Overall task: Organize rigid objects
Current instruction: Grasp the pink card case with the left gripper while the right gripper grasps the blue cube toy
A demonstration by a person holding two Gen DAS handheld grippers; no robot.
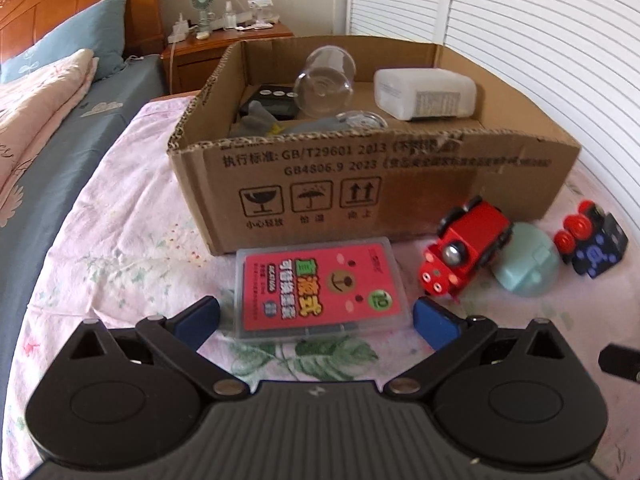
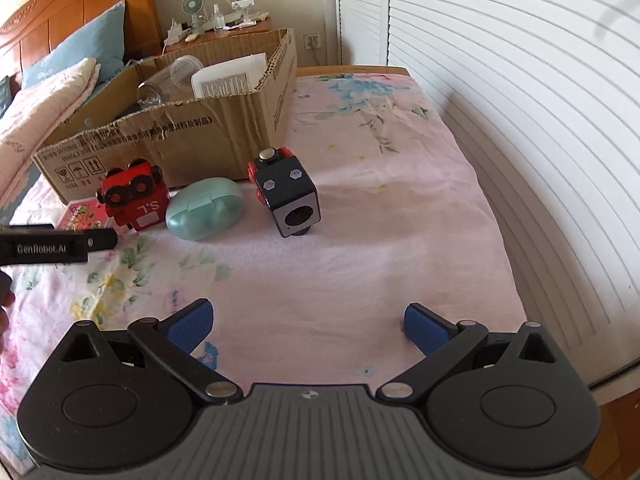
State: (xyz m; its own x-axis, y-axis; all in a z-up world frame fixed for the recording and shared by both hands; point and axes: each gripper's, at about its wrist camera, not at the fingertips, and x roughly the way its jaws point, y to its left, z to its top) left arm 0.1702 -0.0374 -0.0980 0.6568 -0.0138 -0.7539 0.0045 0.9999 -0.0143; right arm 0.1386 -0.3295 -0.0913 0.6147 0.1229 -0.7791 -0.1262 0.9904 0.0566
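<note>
A cardboard box (image 1: 400, 192) stands on the bed and holds a clear glass (image 1: 324, 80), a white container (image 1: 426, 94) and other items. In front of it lie a pink flat case (image 1: 324, 288), a red toy train (image 1: 464, 248), a mint oval case (image 1: 528, 264) and a black toy engine (image 1: 592, 242). My left gripper (image 1: 316, 318) is open, its jaws on either side of the pink case's near end, apart from it. My right gripper (image 2: 308, 322) is open and empty, well short of the black toy engine (image 2: 290, 192), mint case (image 2: 204, 208) and red train (image 2: 134, 198).
The box (image 2: 192, 132) sits on a pink floral sheet (image 2: 360, 240). White louvred doors (image 2: 520, 80) run along the right. Pillows (image 1: 68, 44) and a headboard lie at the left. A nightstand (image 1: 224, 40) with a small fan stands behind. The left gripper's body (image 2: 48, 242) shows at the left edge.
</note>
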